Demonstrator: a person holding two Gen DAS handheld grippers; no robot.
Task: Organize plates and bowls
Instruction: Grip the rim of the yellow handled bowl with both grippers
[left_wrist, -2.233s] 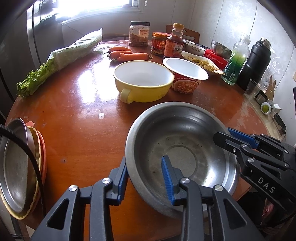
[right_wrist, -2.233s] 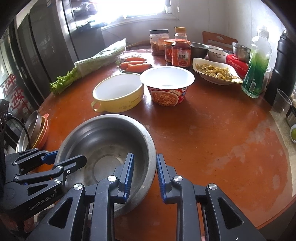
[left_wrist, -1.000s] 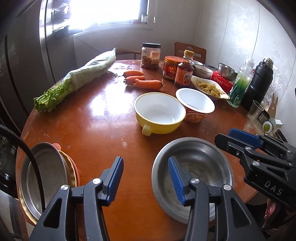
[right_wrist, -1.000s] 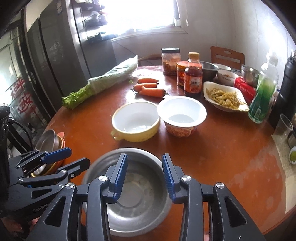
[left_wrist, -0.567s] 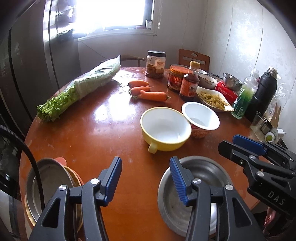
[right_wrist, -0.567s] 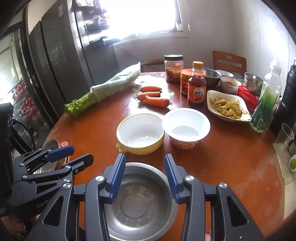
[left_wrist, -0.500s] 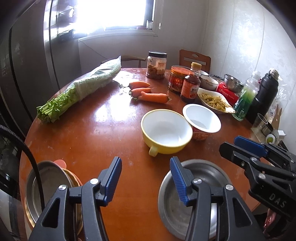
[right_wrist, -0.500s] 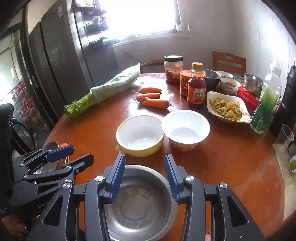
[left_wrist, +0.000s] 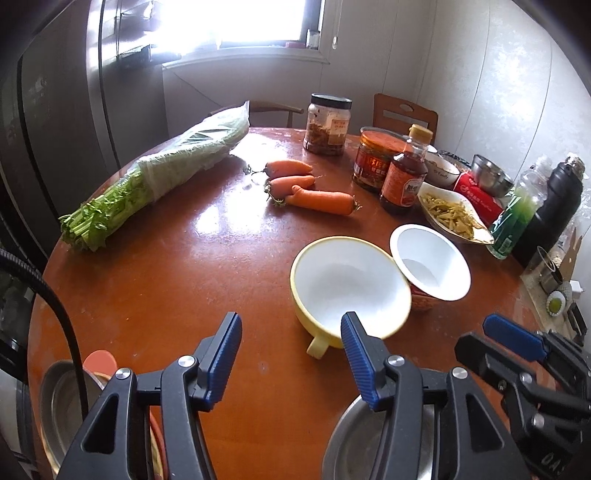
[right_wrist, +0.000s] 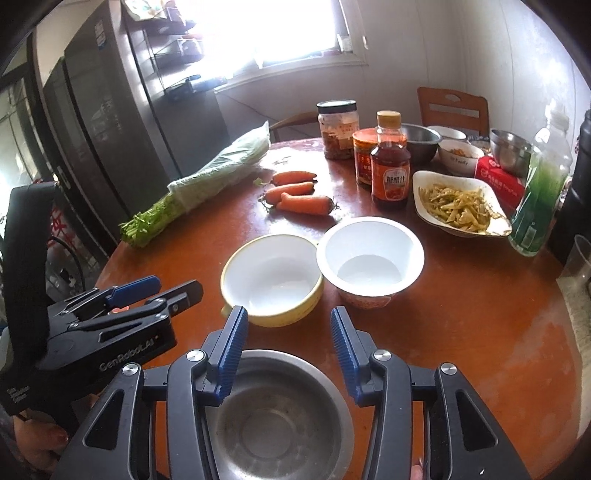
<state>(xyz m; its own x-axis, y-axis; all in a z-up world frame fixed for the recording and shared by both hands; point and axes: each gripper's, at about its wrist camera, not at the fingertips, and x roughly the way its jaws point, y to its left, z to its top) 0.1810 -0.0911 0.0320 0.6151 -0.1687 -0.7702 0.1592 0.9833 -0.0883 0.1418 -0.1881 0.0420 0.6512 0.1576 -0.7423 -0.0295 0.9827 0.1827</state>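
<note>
A steel bowl (left_wrist: 351, 446) (right_wrist: 280, 424) rests on the round wooden table (left_wrist: 184, 277) at its near edge, under and behind both grippers. My left gripper (left_wrist: 290, 325) is open and holds nothing, hanging above bare table left of that bowl. My right gripper (right_wrist: 288, 317) is open over the bowl's far rim, with its pads clear of it. Just beyond stand a yellow bowl with a white inside (left_wrist: 351, 284) (right_wrist: 273, 277) and a white noodle cup (left_wrist: 428, 262) (right_wrist: 369, 258), side by side. A stack of plates topped by a steel one (left_wrist: 55, 402) sits at the table's left edge.
Bagged celery (left_wrist: 166, 173), three carrots (left_wrist: 306, 188), jars, a sauce bottle (right_wrist: 389, 166), a dish of food (right_wrist: 458, 206), a green bottle (right_wrist: 539, 199) and a black flask (left_wrist: 554, 206) fill the far and right side. A fridge stands to the left, with chairs behind the table.
Both grippers have let go of the steel bowl's rim and drawn back and up from it. Their jaws stand wider. The bowl stays at the table's near edge.
</note>
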